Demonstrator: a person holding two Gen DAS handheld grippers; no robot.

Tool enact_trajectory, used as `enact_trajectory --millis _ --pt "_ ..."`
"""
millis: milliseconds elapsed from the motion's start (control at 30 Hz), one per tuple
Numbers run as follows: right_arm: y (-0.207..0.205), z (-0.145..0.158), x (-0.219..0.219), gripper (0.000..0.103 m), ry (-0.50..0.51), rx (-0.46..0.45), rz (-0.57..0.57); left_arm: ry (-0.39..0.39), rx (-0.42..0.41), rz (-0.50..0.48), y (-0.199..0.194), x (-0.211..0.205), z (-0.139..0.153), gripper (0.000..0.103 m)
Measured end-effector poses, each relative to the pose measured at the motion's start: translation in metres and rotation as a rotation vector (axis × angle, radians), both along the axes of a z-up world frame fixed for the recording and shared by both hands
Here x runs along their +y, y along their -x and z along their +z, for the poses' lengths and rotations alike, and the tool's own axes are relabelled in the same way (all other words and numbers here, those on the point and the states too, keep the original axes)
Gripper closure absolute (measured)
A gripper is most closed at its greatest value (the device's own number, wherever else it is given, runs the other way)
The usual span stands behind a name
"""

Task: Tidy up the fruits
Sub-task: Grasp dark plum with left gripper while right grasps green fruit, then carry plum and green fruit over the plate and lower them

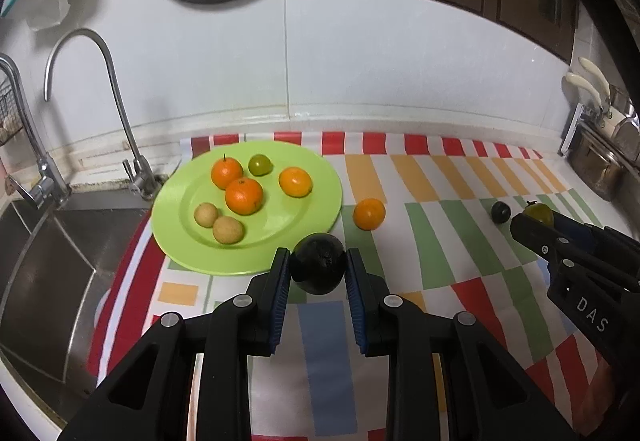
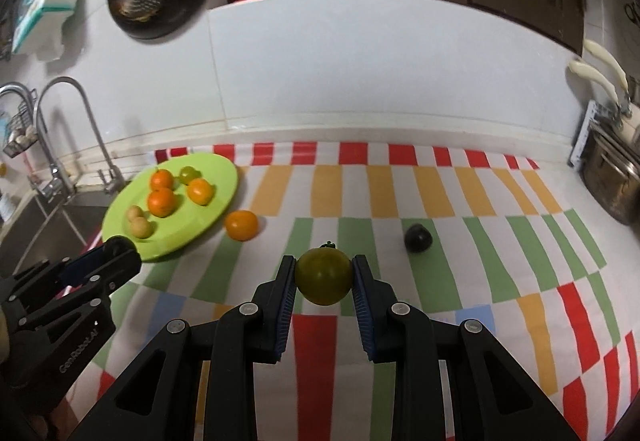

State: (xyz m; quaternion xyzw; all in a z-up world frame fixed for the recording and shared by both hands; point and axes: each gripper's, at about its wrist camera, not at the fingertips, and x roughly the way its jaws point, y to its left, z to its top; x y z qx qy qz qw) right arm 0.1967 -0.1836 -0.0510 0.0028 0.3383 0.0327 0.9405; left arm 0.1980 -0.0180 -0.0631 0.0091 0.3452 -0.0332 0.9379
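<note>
Green plate (image 1: 176,241) is sitting at 9 o'clock of the striped cloth (image 1: 460,241), by the sink (image 1: 48,261). It is carrying three oranges, one green fruit and two small tan fruits.

Left gripper (image 1: 318,273) is pinching a dark round fruit (image 1: 318,267), its pads pressing on the fruit's sides at 3 and 9 o'clock, just off the plate's near rim at about 5 o'clock. The skin is looking smooth and a bit glossy, so probably slippery; likely light and firm, bruising if squeezed hard. Gripping across the widest middle seems safest.

A loose orange (image 1: 369,214) is lying on the cloth at 3 o'clock of the plate, near it but not touching. Pebbly rind, probably the easiest to grab.

A small dark fruit (image 2: 417,237) is lying further right, well apart from the plate. Round, so likely rolling if nudged.

Right gripper (image 2: 323,273) is clamping an olive-green fruit (image 2: 323,275) with a stem on top, pads at its equator. Likely softish, so a gentle pinch.
</note>
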Motion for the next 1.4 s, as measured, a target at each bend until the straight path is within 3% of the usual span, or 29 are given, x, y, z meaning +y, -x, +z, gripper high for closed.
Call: enact_trajectory --millis 600,1400 --pt "-0.002 0.039 0.043 0.074 -0.007 -0.106 0.196 -0.048 -0.110 0.050 0.017 0.034 0.040 0.076" --pt "-0.056 0.031 0.108 0.074 0.005 -0.088 0.367 -0.089 -0.113 0.089 -0.029 0.082 0.031 0.076"
